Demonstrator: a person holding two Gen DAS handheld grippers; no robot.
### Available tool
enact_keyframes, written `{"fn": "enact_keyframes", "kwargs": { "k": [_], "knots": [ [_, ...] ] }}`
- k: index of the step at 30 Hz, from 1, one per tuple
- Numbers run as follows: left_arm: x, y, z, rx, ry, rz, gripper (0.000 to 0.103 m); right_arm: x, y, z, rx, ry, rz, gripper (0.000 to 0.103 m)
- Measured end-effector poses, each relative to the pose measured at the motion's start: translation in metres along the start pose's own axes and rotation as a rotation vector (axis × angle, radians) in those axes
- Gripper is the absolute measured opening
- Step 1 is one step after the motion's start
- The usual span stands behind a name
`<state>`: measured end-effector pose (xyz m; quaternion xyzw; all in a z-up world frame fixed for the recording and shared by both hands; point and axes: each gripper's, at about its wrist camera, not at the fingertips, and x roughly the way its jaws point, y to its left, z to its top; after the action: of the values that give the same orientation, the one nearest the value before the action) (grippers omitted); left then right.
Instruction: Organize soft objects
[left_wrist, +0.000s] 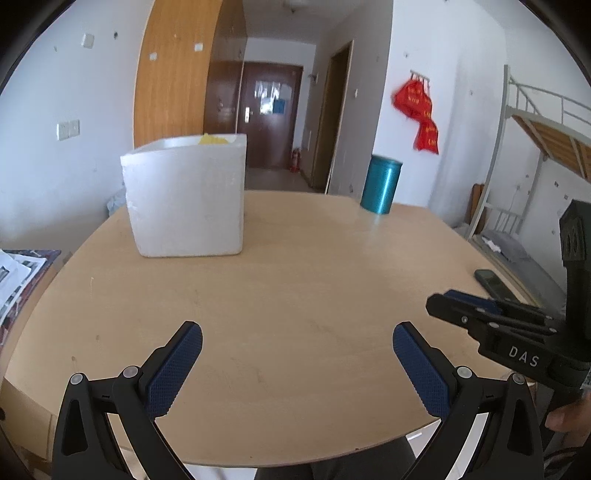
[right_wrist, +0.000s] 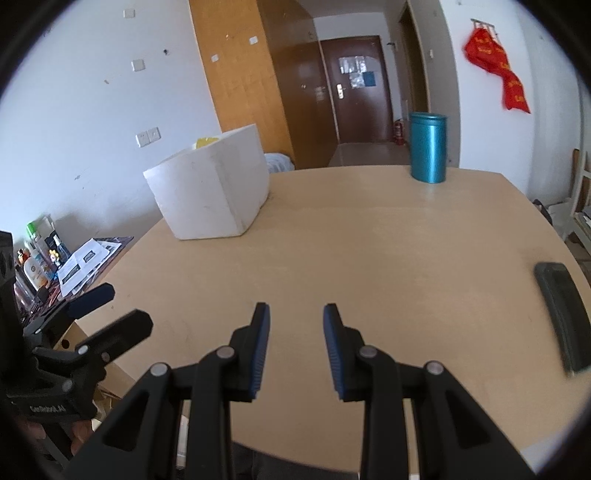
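Left tongs (left_wrist: 297, 343) stand wide apart, right tongs (right_wrist: 295, 321) narrowly apart, both empty over the bare counter (left_wrist: 295, 277). Something yellow (left_wrist: 214, 139) sits in the box (left_wrist: 184, 199). Reach straight down past its rim and pinch gently.

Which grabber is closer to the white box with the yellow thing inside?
Probably the left. The white box stands nearly straight ahead of the left gripper, whose jaws are wide open and empty. From the right gripper, narrower and empty, the box sits off to the left.
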<state>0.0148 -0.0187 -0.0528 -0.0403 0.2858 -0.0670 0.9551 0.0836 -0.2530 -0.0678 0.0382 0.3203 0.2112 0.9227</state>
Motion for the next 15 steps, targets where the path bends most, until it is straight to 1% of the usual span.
{"fn": "enact_keyframes", "kwargs": {
  "k": [4,6,8,11,13,15],
  "knots": [
    [-0.018,-0.006,-0.010,0.015,-0.072,0.005,0.103,-0.020,-0.001,-0.010,0.007,-0.062,-0.019,0.034],
    [-0.029,-0.008,-0.014,0.024,-0.116,0.007,0.103,-0.028,0.000,-0.016,0.005,-0.089,-0.028,0.038],
    [-0.040,-0.011,-0.018,0.031,-0.160,0.012,0.103,-0.039,0.001,-0.022,0.012,-0.133,-0.041,0.058],
    [-0.055,-0.015,-0.023,0.043,-0.226,0.011,0.103,-0.049,0.002,-0.026,0.032,-0.176,-0.052,0.068],
    [-0.063,-0.017,-0.026,0.051,-0.260,0.008,0.103,-0.057,0.006,-0.027,0.021,-0.213,-0.063,0.072],
    [-0.070,-0.019,-0.028,0.059,-0.290,0.008,0.103,-0.069,0.012,-0.028,-0.001,-0.266,-0.081,0.080]
  ]
}}
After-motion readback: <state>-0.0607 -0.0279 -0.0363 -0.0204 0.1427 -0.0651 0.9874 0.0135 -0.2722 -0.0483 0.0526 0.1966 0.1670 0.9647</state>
